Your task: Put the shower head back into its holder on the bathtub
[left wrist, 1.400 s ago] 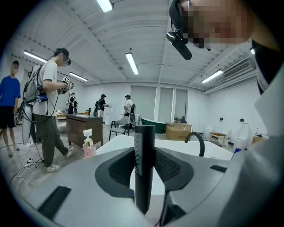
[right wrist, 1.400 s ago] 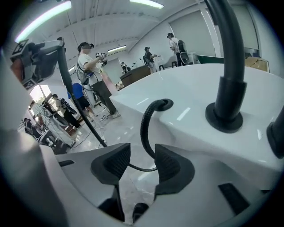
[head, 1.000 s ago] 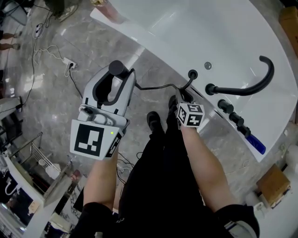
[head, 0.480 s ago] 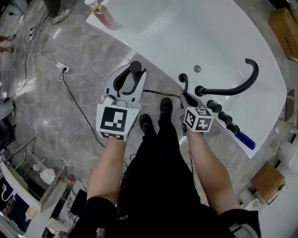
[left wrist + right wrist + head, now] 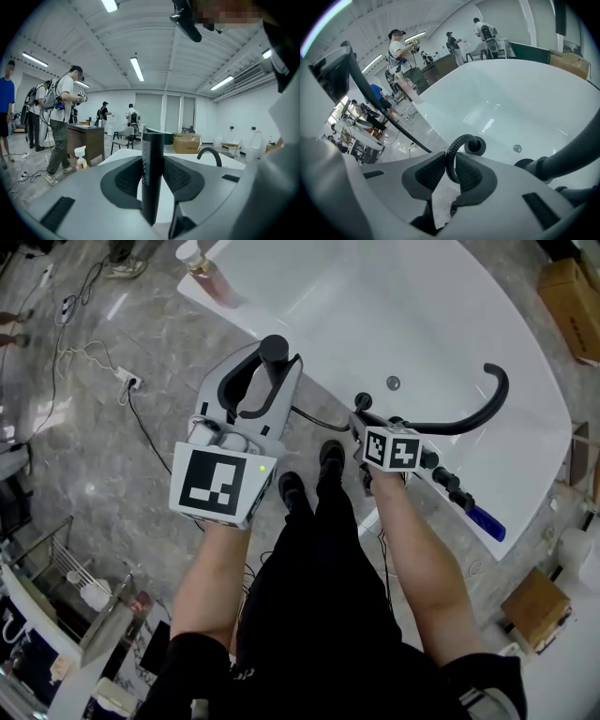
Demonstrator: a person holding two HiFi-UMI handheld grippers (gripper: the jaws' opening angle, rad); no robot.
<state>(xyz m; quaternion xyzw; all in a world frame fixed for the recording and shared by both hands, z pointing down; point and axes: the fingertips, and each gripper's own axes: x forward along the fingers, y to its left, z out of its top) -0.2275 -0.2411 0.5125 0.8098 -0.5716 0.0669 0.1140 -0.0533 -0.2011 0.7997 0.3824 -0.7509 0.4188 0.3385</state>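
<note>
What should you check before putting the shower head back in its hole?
1. Shower head pinched in left hand-held gripper: ok.
2. Hose between right hand-held gripper's pads: ok, though its jaws have just been opening.
3. Holder on bathtub in plain sight, hose running into it: ok.
4. Shower head over holder: not ok, off to one side.
5. Hose free to slide down inside holder: cannot tell.

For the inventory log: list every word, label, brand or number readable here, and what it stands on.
No text can be read.
Left marker cube, right marker cube: square patterns only, no letters.
Cardboard box: any print too small to read.
Spray bottle: any label too small to read.
</note>
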